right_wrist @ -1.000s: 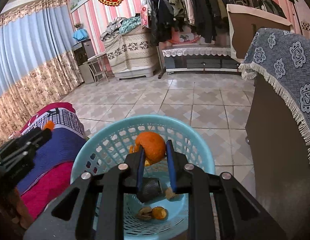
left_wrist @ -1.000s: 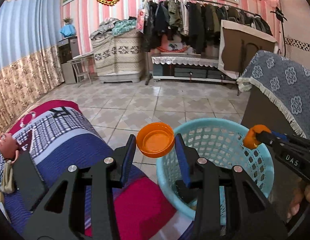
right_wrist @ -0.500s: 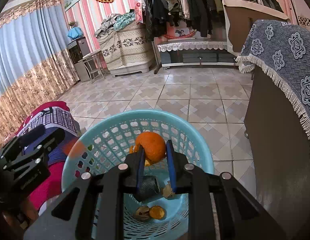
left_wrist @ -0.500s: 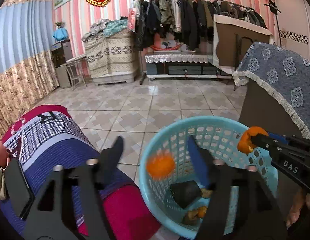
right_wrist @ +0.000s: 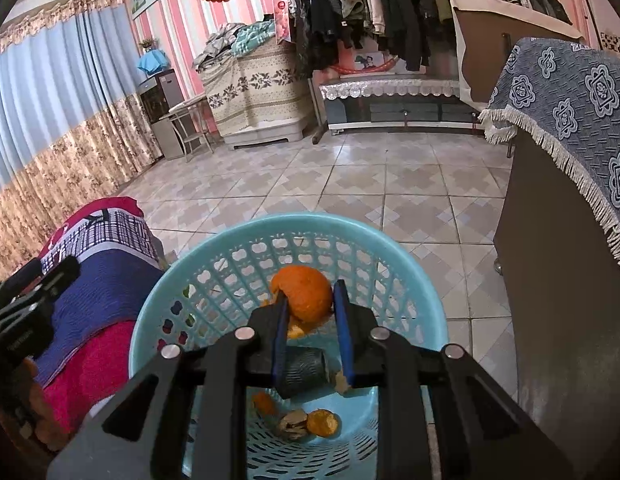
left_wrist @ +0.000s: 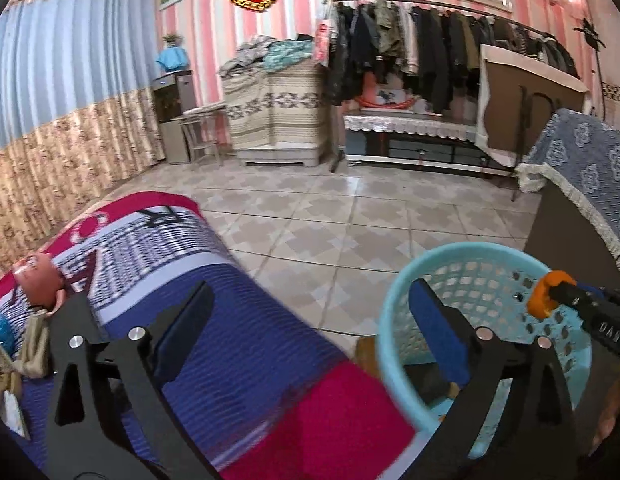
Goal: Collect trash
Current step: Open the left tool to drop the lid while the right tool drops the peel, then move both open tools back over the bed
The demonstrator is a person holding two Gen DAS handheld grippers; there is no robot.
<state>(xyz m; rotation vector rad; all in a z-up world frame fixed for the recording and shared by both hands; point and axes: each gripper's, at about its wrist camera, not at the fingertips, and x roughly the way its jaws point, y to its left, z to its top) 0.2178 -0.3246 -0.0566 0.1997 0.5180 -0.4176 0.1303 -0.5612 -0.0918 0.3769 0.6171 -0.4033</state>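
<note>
A light blue plastic basket [right_wrist: 149,320] [left_wrist: 390,320] stands on the tiled floor, with a dark crumpled item [right_wrist: 303,372], peel bits [right_wrist: 322,422] and a small orange piece [right_wrist: 263,402] at its bottom. My right gripper [right_wrist: 311,294] hangs over the basket's middle; an orange peel [right_wrist: 305,292] [left_wrist: 544,296] sits between its pads, which are starting to open. My left gripper [left_wrist: 310,292] is opening wide with nothing between its fingers. It spans the basket's left rim and the blue and red bed cover [left_wrist: 229,340].
A dark cabinet [right_wrist: 558,320] draped with a blue patterned cloth [right_wrist: 582,80] stands right of the basket. On the bed cover's left end lie a pink object [left_wrist: 37,284] and some small items. Tiled floor [right_wrist: 350,176] stretches toward a clothes rack [right_wrist: 390,12].
My left gripper opened and let go of an orange cap, which dropped into the basket; it then swung left toward the bed cover. The right gripper stayed over the basket with the peel.
</note>
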